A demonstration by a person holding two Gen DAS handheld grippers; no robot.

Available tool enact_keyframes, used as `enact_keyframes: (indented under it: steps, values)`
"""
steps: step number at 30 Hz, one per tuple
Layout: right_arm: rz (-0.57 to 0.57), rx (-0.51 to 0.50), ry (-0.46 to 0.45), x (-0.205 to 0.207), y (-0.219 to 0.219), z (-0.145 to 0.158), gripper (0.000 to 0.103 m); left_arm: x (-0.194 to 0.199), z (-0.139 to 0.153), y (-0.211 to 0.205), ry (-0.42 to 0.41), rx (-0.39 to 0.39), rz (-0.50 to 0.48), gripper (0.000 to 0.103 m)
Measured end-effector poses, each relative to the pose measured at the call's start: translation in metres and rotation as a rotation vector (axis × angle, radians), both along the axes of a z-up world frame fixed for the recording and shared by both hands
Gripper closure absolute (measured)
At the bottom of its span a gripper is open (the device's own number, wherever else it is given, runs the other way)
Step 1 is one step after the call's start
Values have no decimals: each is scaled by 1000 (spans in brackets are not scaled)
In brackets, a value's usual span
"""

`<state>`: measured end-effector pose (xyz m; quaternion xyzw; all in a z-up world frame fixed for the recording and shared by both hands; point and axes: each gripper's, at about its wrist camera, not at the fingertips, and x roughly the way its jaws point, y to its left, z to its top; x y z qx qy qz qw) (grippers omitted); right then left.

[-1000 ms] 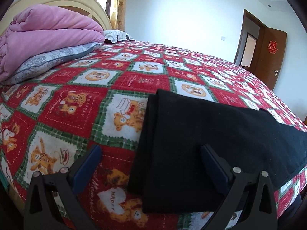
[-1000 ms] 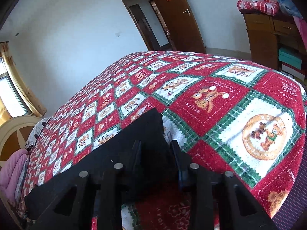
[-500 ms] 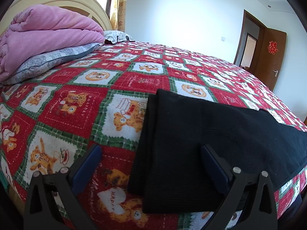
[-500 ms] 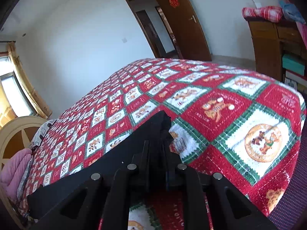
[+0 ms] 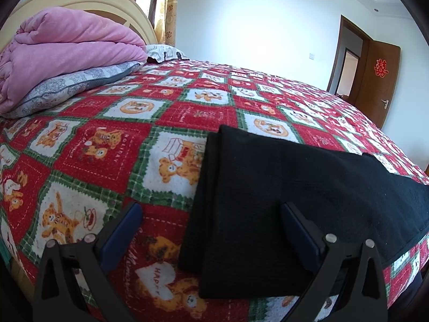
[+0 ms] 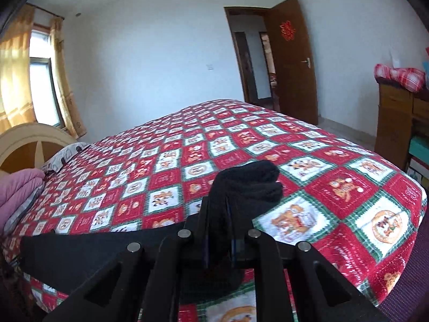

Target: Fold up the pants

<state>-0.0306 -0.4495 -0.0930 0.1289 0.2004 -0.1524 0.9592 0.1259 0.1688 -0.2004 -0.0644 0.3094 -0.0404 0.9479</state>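
Black pants lie folded lengthwise across the near side of the bed. My left gripper is open and hovers over their left end, one blue finger over the quilt and the other over the cloth. My right gripper is shut on the pants' right end, which it holds bunched and lifted off the bed. The rest of the pants trail left, flat on the quilt.
The bed has a red, green and white teddy-bear quilt. A pink duvet on a grey pillow sits at the headboard. An open brown door and a wooden dresser stand beyond the bed.
My right gripper has closed on the pants' right end and lifted it off the bed. My left gripper has stayed open and still.
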Motion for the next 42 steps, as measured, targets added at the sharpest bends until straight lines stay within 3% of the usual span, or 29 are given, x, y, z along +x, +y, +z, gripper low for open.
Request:
enact_keyframes:
  steps: [30, 42]
  values:
    - [326, -69, 74, 69, 156, -9, 92, -1, -2, 1, 0, 0, 0, 0]
    - [398, -96, 119, 89, 197, -24, 92, -1, -2, 1, -1, -1, 0, 0]
